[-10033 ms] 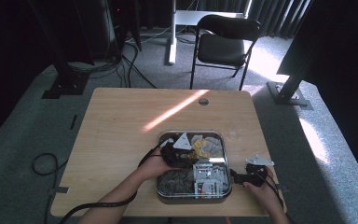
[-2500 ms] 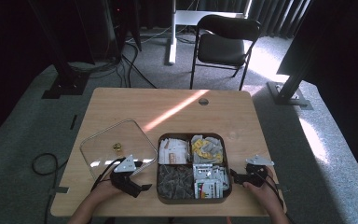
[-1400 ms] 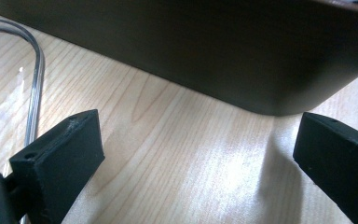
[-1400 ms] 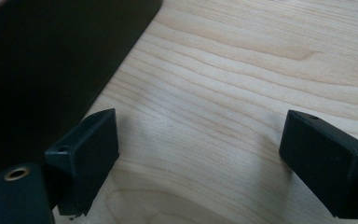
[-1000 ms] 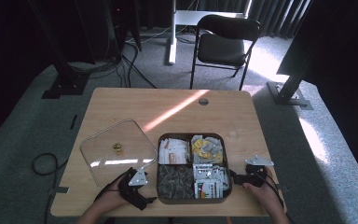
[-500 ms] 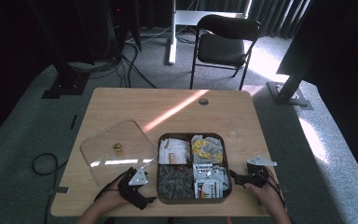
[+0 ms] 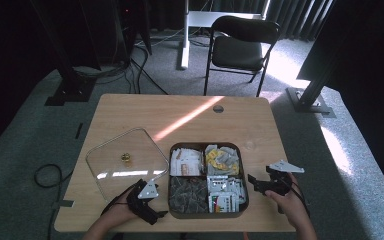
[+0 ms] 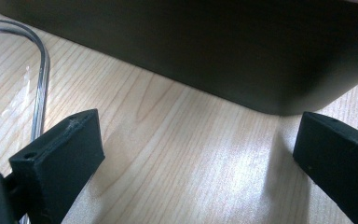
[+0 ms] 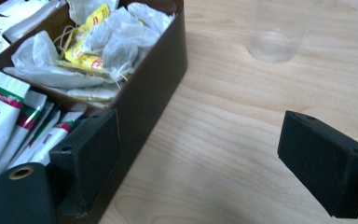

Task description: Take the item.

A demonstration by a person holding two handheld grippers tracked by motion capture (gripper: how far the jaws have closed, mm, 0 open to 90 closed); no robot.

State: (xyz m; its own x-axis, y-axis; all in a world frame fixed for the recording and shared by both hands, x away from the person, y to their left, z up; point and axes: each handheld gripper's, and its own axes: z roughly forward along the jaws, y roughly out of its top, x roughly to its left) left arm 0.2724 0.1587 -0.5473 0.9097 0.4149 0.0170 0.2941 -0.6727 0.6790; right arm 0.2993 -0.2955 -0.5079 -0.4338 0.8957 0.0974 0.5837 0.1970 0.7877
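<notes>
Wooden and pale, the counter (image 7: pixel 130 115) carries a dark box (image 7: pixel 206 214) with four compartments, which stands toward the 6 o'clock edge in the high view. Its far left compartment holds white sachets (image 7: pixel 185 161), its far right one holds crumpled tea bags with yellow tags (image 7: pixel 222 157), its near left one holds dark grey packets (image 7: pixel 187 192), and its near right one holds white packets with red and green print (image 7: pixel 225 191). A clear lid (image 7: pixel 125 165) with a small brass knob (image 7: pixel 126 158) lies flat on the counter at about 9 o'clock from the box, just beside it. The left gripper (image 7: pixel 152 216) is held low at about 8 o'clock from the box, near its front left corner; in the left gripper view its jaws are released, wide apart over bare wood, with the dark wall of the box (image 8: pixel 214 51) just ahead and the rounded edge of the lid (image 8: pixel 39 70) at the left. The right gripper (image 7: pixel 255 182) is at about 3 o'clock from the box, held by the right hand (image 7: pixel 292 207); its jaws are also released and grasp nothing. In the right gripper view one jaw is close against the outer wall of the box and the other is over bare wood, and a small clear cup (image 9: pixel 275 30), blurred, stands on the counter farther off.
</notes>
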